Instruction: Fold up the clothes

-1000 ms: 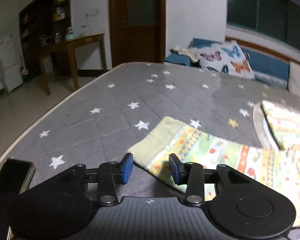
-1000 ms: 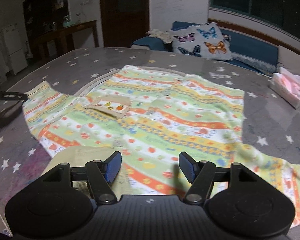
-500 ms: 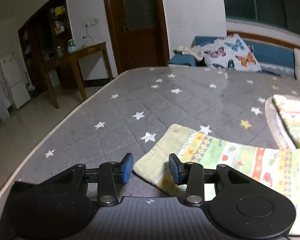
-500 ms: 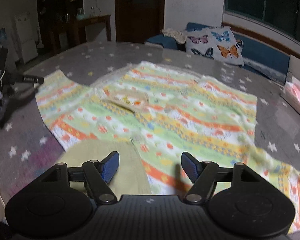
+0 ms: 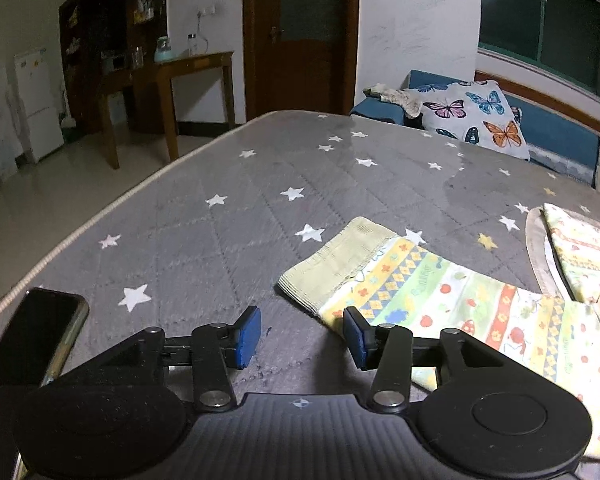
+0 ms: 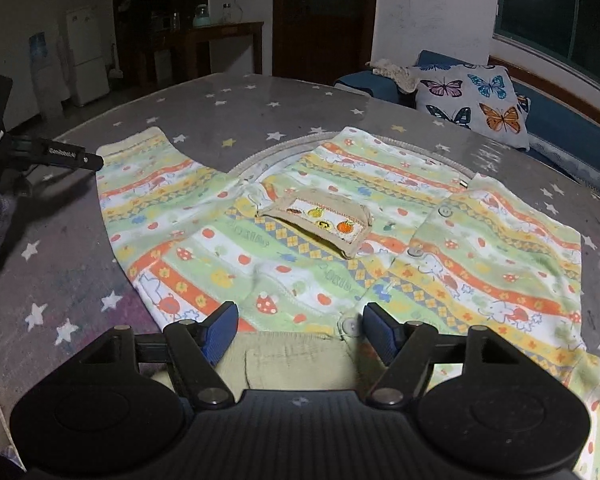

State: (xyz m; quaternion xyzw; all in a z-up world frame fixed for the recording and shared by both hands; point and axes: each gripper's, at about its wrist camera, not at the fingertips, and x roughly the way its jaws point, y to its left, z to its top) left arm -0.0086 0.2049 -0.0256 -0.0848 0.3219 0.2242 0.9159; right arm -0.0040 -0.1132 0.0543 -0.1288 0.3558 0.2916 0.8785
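Left gripper (image 5: 302, 336) spread wide, gripping nothing, hovering low just short of the ribbed cuff (image 5: 332, 264) of one sleeve; right gripper (image 6: 299, 330) likewise wide apart and empty, poised over the plain hem band (image 6: 296, 354) at the near edge of the mattress (image 5: 204, 216).

One striped, button-front child's top (image 6: 340, 248) spread flat across the star-print mattress, both sleeves out to the sides, chest pocket (image 6: 320, 218) uppermost; hem towards the near edge, neckline towards the far one.

Likely trouble: pinching only the top layer at cuff or hem, so the garment peels open instead of folding; snagging the quilted cover along with the cloth; dragging the sleeve so the body skews and wrinkles; knocking the phone (image 5: 36, 336) lying at the mattress's left edge, right beside the left gripper.

Count: one top; two sleeves; one pocket; three buttons visible along the front; two grippers; one phone; one butterfly cushion (image 6: 476, 104) beyond the far edge.
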